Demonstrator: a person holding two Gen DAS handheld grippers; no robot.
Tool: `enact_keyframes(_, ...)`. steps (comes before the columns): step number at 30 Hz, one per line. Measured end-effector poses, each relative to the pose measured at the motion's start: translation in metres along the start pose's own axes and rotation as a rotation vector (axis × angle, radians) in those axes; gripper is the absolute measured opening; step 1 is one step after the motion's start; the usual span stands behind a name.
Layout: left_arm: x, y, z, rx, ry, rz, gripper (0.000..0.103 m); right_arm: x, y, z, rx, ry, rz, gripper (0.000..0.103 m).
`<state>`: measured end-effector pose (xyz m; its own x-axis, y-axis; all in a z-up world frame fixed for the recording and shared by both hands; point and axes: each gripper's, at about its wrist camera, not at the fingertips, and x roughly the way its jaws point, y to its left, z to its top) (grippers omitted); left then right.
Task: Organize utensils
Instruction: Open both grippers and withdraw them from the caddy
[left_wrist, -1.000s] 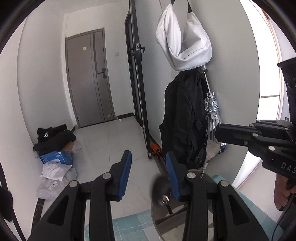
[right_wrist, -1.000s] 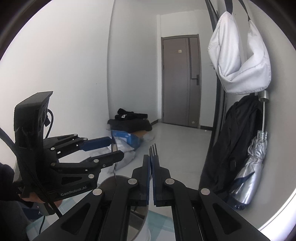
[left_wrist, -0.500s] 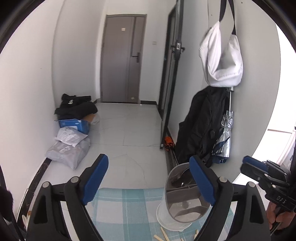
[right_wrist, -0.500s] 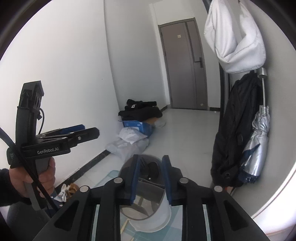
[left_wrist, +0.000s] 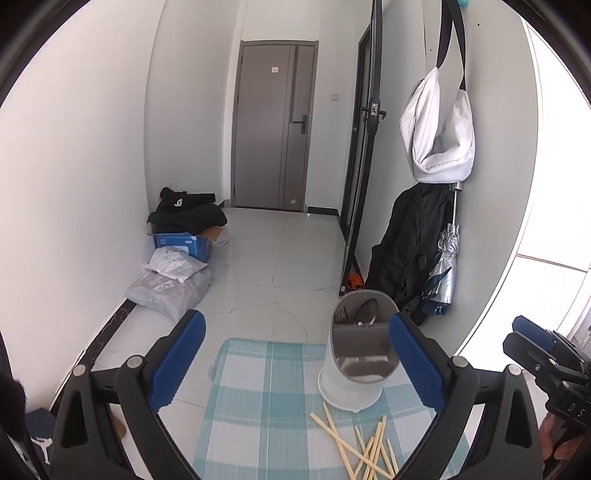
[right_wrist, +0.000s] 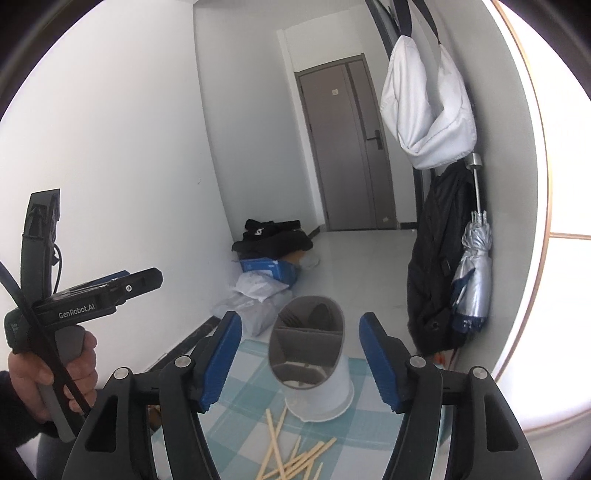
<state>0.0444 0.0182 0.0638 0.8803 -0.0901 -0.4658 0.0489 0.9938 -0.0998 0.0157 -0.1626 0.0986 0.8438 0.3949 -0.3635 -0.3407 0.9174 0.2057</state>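
A white utensil holder (left_wrist: 351, 373) with grey dividers stands on a blue-checked tablecloth (left_wrist: 266, 406); it also shows in the right wrist view (right_wrist: 314, 369). A spoon (left_wrist: 367, 312) and a fork (right_wrist: 291, 318) stand in its far compartments. Several wooden chopsticks (left_wrist: 365, 450) lie loose in front of it, also seen in the right wrist view (right_wrist: 291, 454). My left gripper (left_wrist: 295, 354) is open and empty, above the table's near side. My right gripper (right_wrist: 301, 354) is open and empty, raised behind the holder.
Beyond the table is a white tiled floor with bags and a blue box (left_wrist: 181, 243) by the left wall. A black coat (left_wrist: 410, 254), a silver umbrella (left_wrist: 443, 266) and a white bag (left_wrist: 439, 136) hang on the right wall.
My right gripper let go of the fork, which now stands in the holder, and opened wide. Both grippers pulled back and up from the holder; the left one opened wider.
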Motion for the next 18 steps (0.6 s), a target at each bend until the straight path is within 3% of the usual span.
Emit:
enact_keyframes(2, -0.005, 0.003, -0.008, -0.022, 0.02, -0.01, 0.098, -0.006, 0.003, -0.008, 0.015, 0.007, -0.005, 0.073)
enact_keyframes(12, -0.009, 0.008, -0.073, -0.097, 0.087, -0.017, 0.098, -0.023, 0.009, -0.062, 0.074, 0.112, -0.015, 0.075)
enact_keyframes(14, -0.006, 0.009, -0.09, -0.123, 0.132, -0.008, 0.098, -0.022, 0.007, -0.075, 0.082, 0.147, -0.03, 0.077)
enact_keyframes(18, 0.001, 0.01, -0.115, -0.161, 0.193, -0.063, 0.098, -0.015, 0.004, -0.099, 0.082, 0.255, -0.073, 0.077)
